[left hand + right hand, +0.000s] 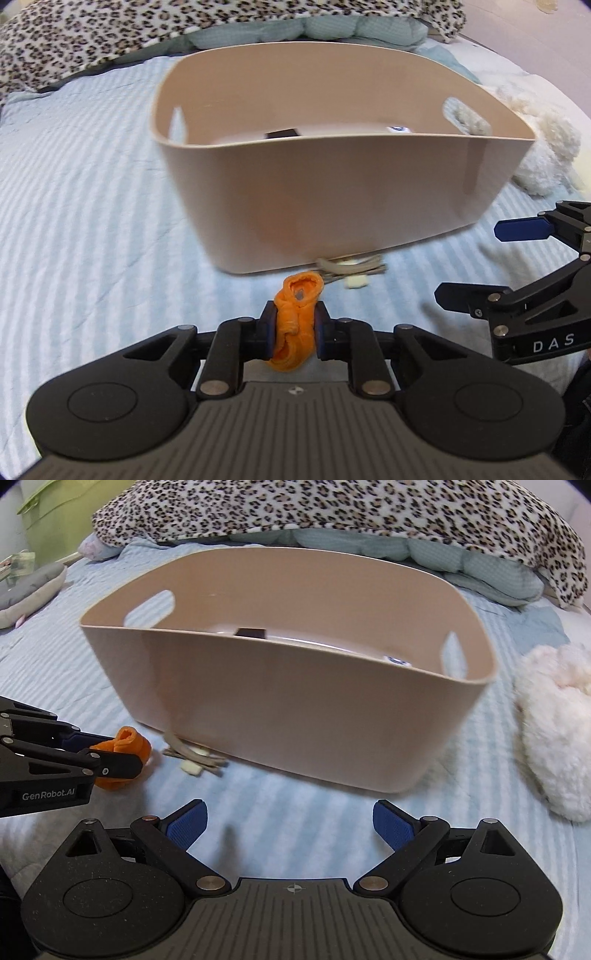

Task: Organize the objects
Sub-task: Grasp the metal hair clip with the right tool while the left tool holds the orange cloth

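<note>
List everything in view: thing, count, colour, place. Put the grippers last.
storage bin: one, beige, middle of the bed, two items inside, unclear what
orange fabric item: one, orange, in front of the bin, clamped in the left gripper
small bundle: one, grey and cream, against the bin's front base
fluffy item: one, white, right of the bin
bedspread: one, pale blue striped, under everything
leopard-print blanket: one, behind the bin
left hand-held gripper: one, black, blue pads, shut on the fabric
right hand-held gripper: one, black, blue pads, open, holding nothing
</note>
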The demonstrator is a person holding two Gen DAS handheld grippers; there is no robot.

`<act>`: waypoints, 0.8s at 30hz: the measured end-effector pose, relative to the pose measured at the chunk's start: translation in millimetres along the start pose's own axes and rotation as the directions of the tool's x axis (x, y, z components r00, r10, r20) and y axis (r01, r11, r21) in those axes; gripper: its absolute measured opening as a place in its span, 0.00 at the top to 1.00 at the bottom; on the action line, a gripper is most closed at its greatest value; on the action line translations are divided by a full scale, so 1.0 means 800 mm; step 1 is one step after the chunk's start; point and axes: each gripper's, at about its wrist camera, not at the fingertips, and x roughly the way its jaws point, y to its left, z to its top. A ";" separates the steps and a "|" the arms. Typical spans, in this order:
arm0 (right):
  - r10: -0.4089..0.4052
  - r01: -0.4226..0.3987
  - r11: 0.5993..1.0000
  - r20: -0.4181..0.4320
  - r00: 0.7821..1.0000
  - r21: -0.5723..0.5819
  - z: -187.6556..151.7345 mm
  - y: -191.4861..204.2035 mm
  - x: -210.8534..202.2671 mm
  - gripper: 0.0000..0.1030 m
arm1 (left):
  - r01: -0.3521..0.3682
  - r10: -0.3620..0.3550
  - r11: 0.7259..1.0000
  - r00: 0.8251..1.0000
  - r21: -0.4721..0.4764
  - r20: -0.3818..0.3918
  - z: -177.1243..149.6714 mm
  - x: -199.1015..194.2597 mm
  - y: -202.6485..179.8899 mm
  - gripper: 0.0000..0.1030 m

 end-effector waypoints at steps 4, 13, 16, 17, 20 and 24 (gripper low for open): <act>0.022 -0.022 1.000 -0.007 1.000 -0.005 0.004 0.014 0.010 0.05 | -0.051 0.050 0.998 0.999 -0.021 -0.012 -0.001 -0.001 0.015 0.79; 0.030 -0.029 0.999 -0.030 0.999 0.022 0.006 0.037 0.037 0.04 | -0.124 0.120 0.990 0.991 -0.073 -0.052 0.000 0.001 0.048 0.79; 0.040 -0.038 0.998 -0.028 0.999 0.040 0.007 0.041 0.042 0.04 | -0.124 0.120 0.990 0.991 -0.062 -0.058 0.000 0.002 0.051 0.79; 0.038 -0.037 0.998 -0.024 0.999 0.044 0.007 0.043 0.043 0.04 | -0.124 0.121 0.991 0.991 -0.058 -0.060 -0.001 0.003 0.049 0.79; 0.037 -0.037 0.997 -0.007 0.999 0.067 0.010 0.049 0.048 0.04 | -0.122 0.117 0.990 0.991 -0.066 -0.070 0.003 0.004 0.052 0.79; 0.050 -0.049 0.991 -0.006 0.999 0.125 0.016 0.058 0.061 0.01 | -0.110 0.103 0.990 0.991 -0.088 -0.079 0.007 0.004 0.056 0.79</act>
